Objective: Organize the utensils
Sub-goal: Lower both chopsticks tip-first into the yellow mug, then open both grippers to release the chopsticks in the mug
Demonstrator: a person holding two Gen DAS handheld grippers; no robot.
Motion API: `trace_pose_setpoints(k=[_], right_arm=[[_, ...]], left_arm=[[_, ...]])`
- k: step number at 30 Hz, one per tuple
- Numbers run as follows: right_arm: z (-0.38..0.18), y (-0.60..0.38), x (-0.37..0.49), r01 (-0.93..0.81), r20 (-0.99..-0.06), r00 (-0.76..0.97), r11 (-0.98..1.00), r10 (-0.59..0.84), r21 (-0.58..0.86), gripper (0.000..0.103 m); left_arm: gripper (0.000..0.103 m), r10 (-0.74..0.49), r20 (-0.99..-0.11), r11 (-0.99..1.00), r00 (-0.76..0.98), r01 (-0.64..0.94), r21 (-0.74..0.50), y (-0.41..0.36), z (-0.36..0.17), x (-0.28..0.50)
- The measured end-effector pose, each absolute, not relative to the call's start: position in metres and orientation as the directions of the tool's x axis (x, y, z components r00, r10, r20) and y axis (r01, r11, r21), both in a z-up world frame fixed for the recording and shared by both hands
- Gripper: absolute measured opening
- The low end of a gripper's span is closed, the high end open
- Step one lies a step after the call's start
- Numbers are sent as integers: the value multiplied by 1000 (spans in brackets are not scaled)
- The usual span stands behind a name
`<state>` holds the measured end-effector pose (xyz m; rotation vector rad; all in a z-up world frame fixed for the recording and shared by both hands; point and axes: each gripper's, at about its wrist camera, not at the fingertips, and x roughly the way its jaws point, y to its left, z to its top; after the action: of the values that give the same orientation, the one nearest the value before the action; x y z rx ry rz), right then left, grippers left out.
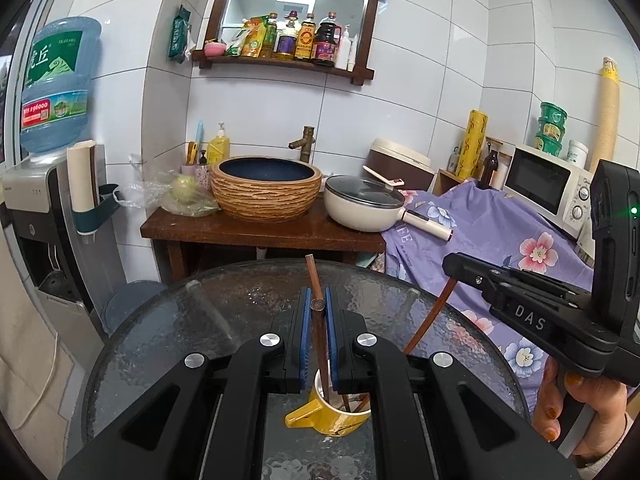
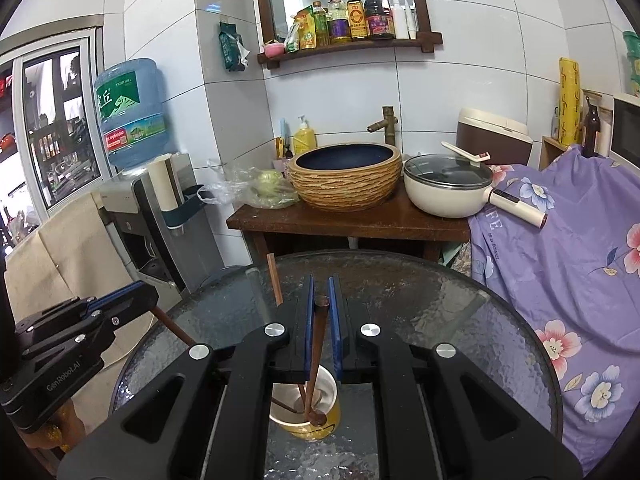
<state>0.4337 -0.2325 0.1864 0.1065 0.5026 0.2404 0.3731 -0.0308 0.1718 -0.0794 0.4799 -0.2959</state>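
Note:
A yellow mug (image 1: pixel 332 412) with a white inside stands on the round glass table (image 1: pixel 248 300), under both grippers; it also shows in the right wrist view (image 2: pixel 320 428). My left gripper (image 1: pixel 318 312) is shut on a brown wooden utensil handle (image 1: pixel 318 332) whose lower end is in the mug. My right gripper (image 2: pixel 322 312) is shut on another brown wooden utensil (image 2: pixel 318 340) that also reaches into the mug. More brown sticks lean inside the mug. The right gripper (image 1: pixel 460 266) shows at the right of the left wrist view.
Behind the table is a wooden stand (image 1: pixel 256 232) with a woven-look basin (image 1: pixel 266 188) and a cream pan with a lid (image 1: pixel 362 204). A purple floral cloth (image 1: pixel 500 232) lies to the right, a water dispenser (image 1: pixel 52 184) to the left.

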Motion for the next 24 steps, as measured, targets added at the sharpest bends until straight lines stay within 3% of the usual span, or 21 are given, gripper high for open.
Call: trace_pose_setpoints(k=[2, 4, 5, 6, 8, 16, 24], right_arm=[[185, -235, 434, -192, -465, 850, 967, 249, 166, 9], [184, -237, 434, -185, -463, 852, 968, 245, 170, 10], [184, -238, 433, -182, -463, 853, 968, 242, 170, 17], [184, -239, 432, -182, -461, 854, 968, 243, 172, 32], [184, -245, 426, -170, -434, 870, 969, 234, 181, 48], [172, -264, 393, -164, -413, 878, 962, 242, 216, 48], [139, -270, 333, -174, -428, 872, 969, 235, 178, 49]], left_arm=[[11, -298, -446, 955, 844, 265, -136, -32, 172, 373], [36, -292, -442, 956, 848, 258, -135, -31, 172, 372], [42, -290, -431, 957, 854, 253, -141, -28, 173, 370], [46, -290, -422, 957, 859, 252, -146, -26, 173, 369], [46, -285, -414, 958, 865, 250, -139, -24, 174, 365], [73, -287, -376, 957, 881, 243, -161, -4, 162, 333], [85, -296, -340, 950, 893, 236, -206, 17, 138, 281]])
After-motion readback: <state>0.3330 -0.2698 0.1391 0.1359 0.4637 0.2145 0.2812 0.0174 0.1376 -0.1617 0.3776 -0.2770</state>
